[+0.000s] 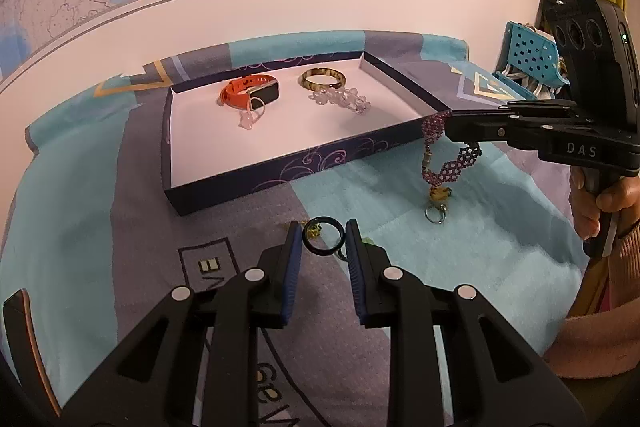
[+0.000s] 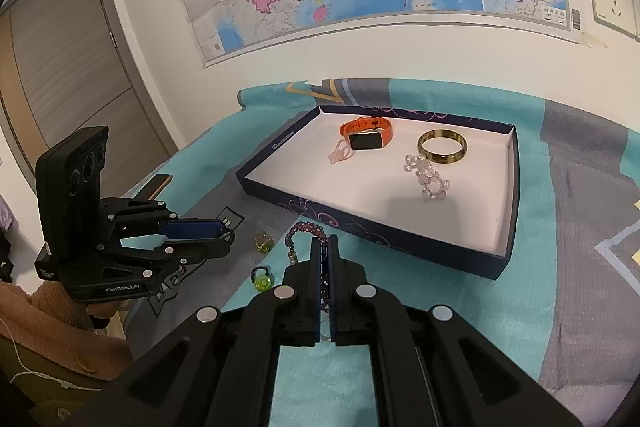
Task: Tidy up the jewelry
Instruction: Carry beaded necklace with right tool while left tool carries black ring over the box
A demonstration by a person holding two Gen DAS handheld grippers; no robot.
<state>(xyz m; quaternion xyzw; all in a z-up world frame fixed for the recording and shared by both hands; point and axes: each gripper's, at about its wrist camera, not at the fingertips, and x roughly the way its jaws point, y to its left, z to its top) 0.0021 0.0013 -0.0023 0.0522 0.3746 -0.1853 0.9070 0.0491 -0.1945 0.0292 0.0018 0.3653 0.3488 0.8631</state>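
Nearest in the right wrist view, the right gripper (image 2: 325, 247) has its fingers pressed almost together on the purple beaded bracelet (image 2: 301, 231), which loops out past the tips; from the left wrist view the same bracelet (image 1: 448, 157) dangles below those fingers, lifted off the cloth just outside the tray's near corner, its small metal clasp hanging in the strand. To place it well, I judge the right hand should carry it over the tray (image 1: 280, 171) wall high enough that the hanging loop clears the rim, lower it onto bare white floor in front of the pieces already there, and only then part the fingers so the beads settle without snagging. The left gripper (image 1: 323, 241) has its fingers spread apart on either side of a dark ring (image 1: 323, 235) lying on the blue-and-grey bedspread (image 1: 460, 251); whether the pads touch it I cannot tell, and it looks not yet gripped. Nearby on the bedspread lie two little yellow-green trinkets (image 2: 264, 242) and a small keyring-like charm (image 1: 436, 213). Further off, inside the tray, sit an orange smartwatch (image 2: 366, 137), a pale pink charm on a cord (image 2: 340, 151), a clear bead bracelet (image 2: 428, 177) and a golden-brown bangle (image 2: 442, 147), well apart from one another except the last two, which lie just beside each other.
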